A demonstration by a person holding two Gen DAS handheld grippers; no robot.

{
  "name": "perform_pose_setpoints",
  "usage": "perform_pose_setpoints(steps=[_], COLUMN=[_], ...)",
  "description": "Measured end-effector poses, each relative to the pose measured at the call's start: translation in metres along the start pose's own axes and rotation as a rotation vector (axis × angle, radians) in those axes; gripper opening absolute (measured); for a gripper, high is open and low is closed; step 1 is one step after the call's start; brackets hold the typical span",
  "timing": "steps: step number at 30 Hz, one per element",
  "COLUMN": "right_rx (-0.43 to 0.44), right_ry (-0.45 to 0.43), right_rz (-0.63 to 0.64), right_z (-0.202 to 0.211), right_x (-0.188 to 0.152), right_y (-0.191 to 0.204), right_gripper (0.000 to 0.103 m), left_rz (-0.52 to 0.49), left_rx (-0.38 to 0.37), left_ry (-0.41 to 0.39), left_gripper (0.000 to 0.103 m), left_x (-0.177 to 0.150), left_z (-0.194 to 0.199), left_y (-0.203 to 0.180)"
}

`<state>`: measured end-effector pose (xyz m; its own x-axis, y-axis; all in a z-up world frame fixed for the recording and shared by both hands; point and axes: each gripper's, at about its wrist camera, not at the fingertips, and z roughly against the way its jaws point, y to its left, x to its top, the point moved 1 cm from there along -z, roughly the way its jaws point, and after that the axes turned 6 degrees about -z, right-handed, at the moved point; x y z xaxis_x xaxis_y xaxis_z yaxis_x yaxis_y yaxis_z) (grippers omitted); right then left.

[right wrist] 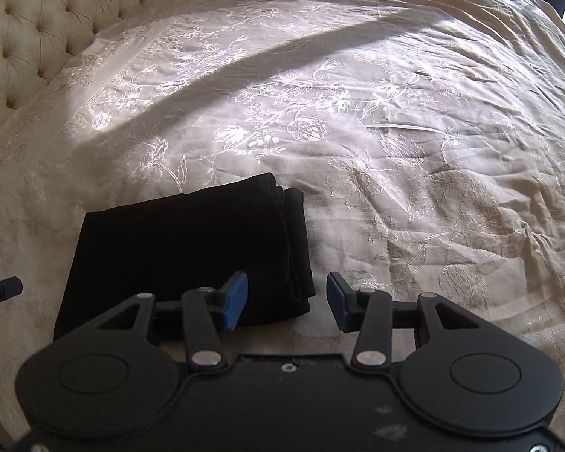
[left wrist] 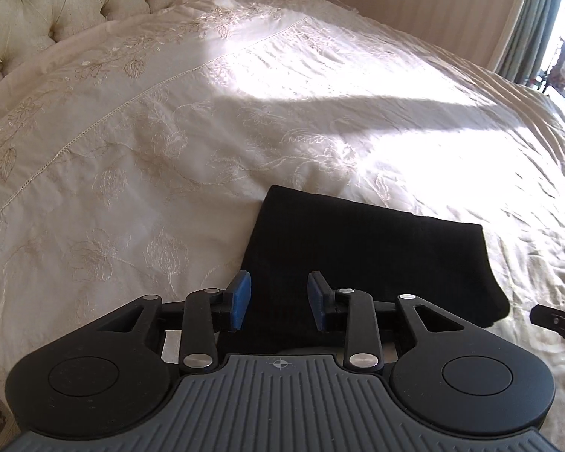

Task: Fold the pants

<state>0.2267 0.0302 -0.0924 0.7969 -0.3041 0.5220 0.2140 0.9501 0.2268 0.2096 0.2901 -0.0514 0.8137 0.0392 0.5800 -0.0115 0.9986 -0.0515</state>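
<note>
Left wrist view: the left gripper [left wrist: 278,299], jaws released and holding nothing, hovers over the folded black fabric pants [left wrist: 358,256] on the cream embroidered bed [left wrist: 150,143].

Right wrist view: the right gripper [right wrist: 287,301], jaws likewise spread and unloaded, sits at the pants' [right wrist: 177,241] right edge.

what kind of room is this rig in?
Almost certainly a home bedroom. A tufted headboard stands at the head of a made bed with an embroidered cream bedspread, and curtains hang by a bright window. The folded black pants lie on the bedspread.
</note>
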Motion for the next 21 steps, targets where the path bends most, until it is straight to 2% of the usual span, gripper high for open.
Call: perform_pose_setpoints(steps=[6, 11, 15, 17, 18, 21], right_rx=[0.021, 0.004, 0.015, 0.029, 0.036, 0.051], right_ry=[-0.043, -0.099, -0.115, -0.116, -0.117, -0.126], right_rz=[0.047, 0.096, 0.102, 0.101, 0.101, 0.111], right_z=[0.044, 0.079, 0.098, 0.104, 0.108, 0.114], right_x=[-0.025, -0.043, -0.053, -0.057, -0.059, -0.063], right_y=[0.004, 0.001, -0.003, -0.005, -0.006, -0.006], right_gripper=[0.049, 0.052, 0.052, 0.052, 0.052, 0.052], left_rz=[-0.036, -0.033, -0.05, -0.051, -0.054, -0.064], left_rx=[0.114, 0.088, 0.1, 0.102, 0.106, 0.13], left_ry=[0.01, 0.019, 0.035, 0.031, 0.031, 0.015], left_gripper=[0.034, 0.034, 0.035, 0.04, 0.046, 0.047], left_x=[-0.018, -0.028, -0.035, -0.039, -0.04, -0.043], left_z=[0.031, 0.051, 0.062, 0.069, 0.072, 0.081], left_y=[-0.045, -0.063, -0.076, -0.081, -0.083, -0.089])
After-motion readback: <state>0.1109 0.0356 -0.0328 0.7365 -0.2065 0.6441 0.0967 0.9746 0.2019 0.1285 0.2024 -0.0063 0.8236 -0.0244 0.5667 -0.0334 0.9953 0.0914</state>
